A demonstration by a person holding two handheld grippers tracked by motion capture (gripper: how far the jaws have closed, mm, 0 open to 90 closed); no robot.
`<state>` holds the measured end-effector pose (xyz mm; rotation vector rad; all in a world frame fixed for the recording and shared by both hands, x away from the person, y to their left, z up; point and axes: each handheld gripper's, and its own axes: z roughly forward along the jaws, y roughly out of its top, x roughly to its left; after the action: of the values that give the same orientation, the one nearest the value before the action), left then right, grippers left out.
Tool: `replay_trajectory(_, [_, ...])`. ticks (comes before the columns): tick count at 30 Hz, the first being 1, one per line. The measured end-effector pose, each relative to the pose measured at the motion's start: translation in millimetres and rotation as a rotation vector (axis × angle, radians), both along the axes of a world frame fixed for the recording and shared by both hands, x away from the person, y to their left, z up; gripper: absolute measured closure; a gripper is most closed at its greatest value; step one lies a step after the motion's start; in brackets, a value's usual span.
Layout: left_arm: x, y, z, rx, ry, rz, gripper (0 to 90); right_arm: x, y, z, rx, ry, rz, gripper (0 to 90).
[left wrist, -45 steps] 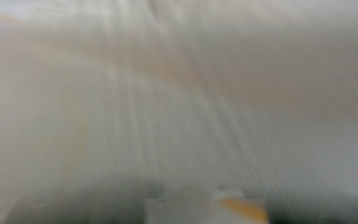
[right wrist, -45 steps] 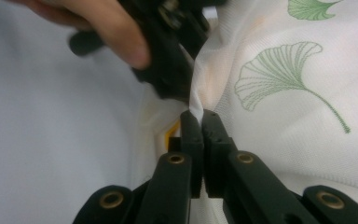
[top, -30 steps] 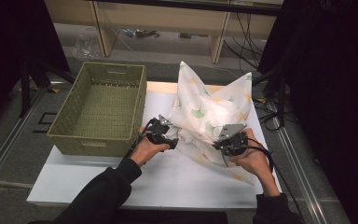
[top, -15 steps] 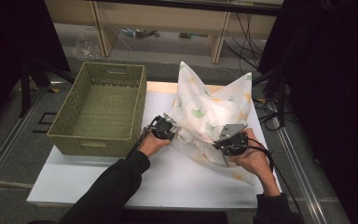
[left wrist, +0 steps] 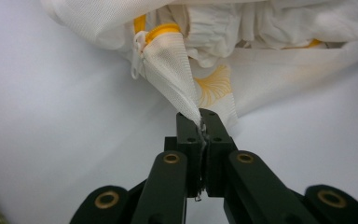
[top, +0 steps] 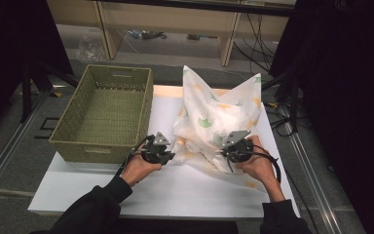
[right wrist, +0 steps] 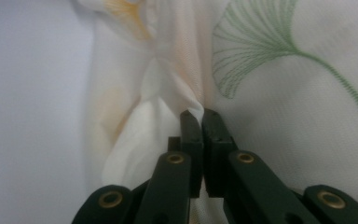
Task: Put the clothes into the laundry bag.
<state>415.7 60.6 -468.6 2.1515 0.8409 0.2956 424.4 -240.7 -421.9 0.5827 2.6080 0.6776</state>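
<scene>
I am working over the white rectangular counter (top: 126, 187), where the white fabric pillowcase printed with green and yellow ginkgo leaves (top: 209, 117) is lying bunched on the right half, two corners peaking upward, beside the olive-green woven plastic basket (top: 78, 146) standing on the left half. The basket is holding nothing that I can see; its mesh floor is showing bare. I am pinching the pillowcase with both tools: the left tool (left wrist: 200, 122) is clamping a taut corner of cloth near the zip end at the near left edge, and the right tool (right wrist: 200, 116) is biting a fold of the cloth lower on the right. To do this step well, I judge I should be keeping both pinches firm, pulling evenly so the thin weave is not slipping out, and lifting the bundle clear before swinging it toward the basket.
</scene>
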Motion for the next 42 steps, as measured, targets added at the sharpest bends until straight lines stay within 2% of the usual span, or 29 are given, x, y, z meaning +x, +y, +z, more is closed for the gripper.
replay_trajectory(1, [-3.5,1.2,-1.2,-0.011,0.012,-0.009,87.5,-0.1,-0.1,-1.4,0.006,0.009,-0.03,89.7])
replay_trajectory(3, [-9.3,2.9,-2.8,-0.012,0.034,-0.038,87.3,1.4,-1.4,-2.9,0.005,0.005,-0.034,89.7])
replay_trajectory(5, [-9.4,4.0,-3.2,-0.006,0.032,-0.017,85.8,3.8,-3.1,-2.1,-0.014,0.004,0.0,89.7])
replay_trajectory(6, [-8.5,2.9,-4.0,-0.019,0.043,0.014,82.8,3.7,-3.2,-2.0,-0.013,0.004,0.003,89.7])
replay_trajectory(7, [-6.6,1.9,-5.0,-0.017,0.048,0.006,80.1,3.2,-2.5,-1.8,-0.012,0.007,-0.006,89.7])
replay_trajectory(8, [-4.8,-2.0,-8.0,-0.019,0.078,0.003,77.0,3.2,-1.8,-2.2,-0.011,0.006,0.0,89.6])
replay_trajectory(9, [-4.1,-3.4,-9.2,-0.017,0.081,0.0,71.2,0.8,-0.5,-1.8,-0.008,0.022,-0.033,89.6])
replay_trajectory(10, [-2.9,-6.3,-12.3,-0.012,0.094,-0.005,70.3,0.7,-0.4,-1.9,-0.008,0.017,-0.036,89.6])
replay_trajectory(11, [-0.1,-9.2,-16.4,-0.01,0.09,-0.017,70.6,0.8,0.0,-3.1,0.001,0.011,-0.029,89.6])
replay_trajectory(12, [1.7,-9.7,-18.0,-0.013,0.096,-0.024,77.6,1.4,0.0,-3.5,0.002,0.014,-0.027,89.6])
replay_trajectory(13, [3.5,-11.0,-20.7,-0.039,0.109,-0.015,84.0,1.1,0.0,-3.5,0.0,0.008,-0.036,89.6])
replay_trajectory(14, [4.6,-11.3,-21.7,-0.045,0.115,-0.016,85.9,2.2,-0.2,-4.0,-0.003,0.002,-0.024,89.6])
replay_trajectory(15, [4.4,-9.8,-20.2,-0.022,0.099,-0.031,86.5,2.6,-0.2,-4.3,-0.003,0.008,-0.03,89.6])
replay_trajectory(16, [2.9,-8.6,-18.4,-0.013,0.088,-0.036,86.8,5.2,0.0,-6.2,-0.004,-0.007,-0.017,89.6])
replay_trajectory(17, [1.5,-7.1,-16.3,-0.002,0.078,-0.045,86.9,6.1,0.2,-7.6,-0.002,-0.001,-0.039,89.6])
replay_trajectory(20, [-4.7,-0.5,-9.1,-0.007,0.047,-0.05,87.0,15.2,0.6,-11.8,-0.018,-0.012,-0.025,89.5])
replay_trajectory(21, [-7.5,2.7,-6.0,0.007,0.027,-0.049,87.1,16.8,1.1,-12.9,-0.012,0.001,-0.064,89.6])
replay_trajectory(23, [-11.7,6.7,-3.1,0.019,0.019,-0.061,87.2,24.7,1.8,-16.5,0.0,-0.036,-0.062,89.6])
replay_trajectory(24, [-13.2,8.8,-2.2,0.017,0.015,-0.061,87.2,27.2,2.4,-17.3,0.004,-0.032,-0.083,89.7])
replay_trajectory(25, [-14.3,10.5,-1.1,0.021,0.019,-0.064,87.2,32.0,2.8,-18.2,-0.003,-0.05,-0.062,89.7])
replay_trajectory(26, [-16.0,12.5,-0.5,0.01,0.02,-0.066,87.2,34.3,3.6,-19.3,0.007,-0.048,-0.095,89.7])
replay_trajectory(28, [-20.8,15.5,0.5,0.013,0.023,-0.08,87.2,44.6,4.8,-19.9,0.01,-0.053,-0.105,89.7])
replay_trajectory(32, [-36.2,23.7,-1.6,0.02,0.028,-0.105,87.2,63.8,7.9,-21.4,0.008,-0.094,-0.134,89.7])
replay_trajectory(33, [-39.3,25.8,-2.6,0.014,0.035,-0.091,87.2,67.8,8.6,-21.8,0.01,-0.099,-0.141,89.7])
replay_trajectory(35, [-44.6,32.0,-5.9,-0.011,0.052,-0.095,87.1,68.7,10.0,-21.6,0.009,-0.101,-0.136,89.7])
replay_trajectory(36, [-45.5,34.6,-6.6,-0.008,0.043,-0.094,87.1,66.8,11.2,-21.0,0.003,-0.101,-0.132,89.7])
replay_trajectory(38, [-46.5,33.4,-8.5,-0.023,0.064,-0.09,86.9,62.5,13.0,-19.2,-0.003,-0.095,-0.125,89.7])
replay_trajectory(40, [-45.4,31.7,-9.4,-0.005,0.056,-0.093,86.3,58.3,13.2,-16.1,-0.011,-0.104,-0.108,89.8])
replay_trajectory(42, [-45.8,31.3,-9.9,-0.013,0.064,-0.089,85.4,50.0,12.9,-10.4,-0.008,-0.09,-0.091,89.8])
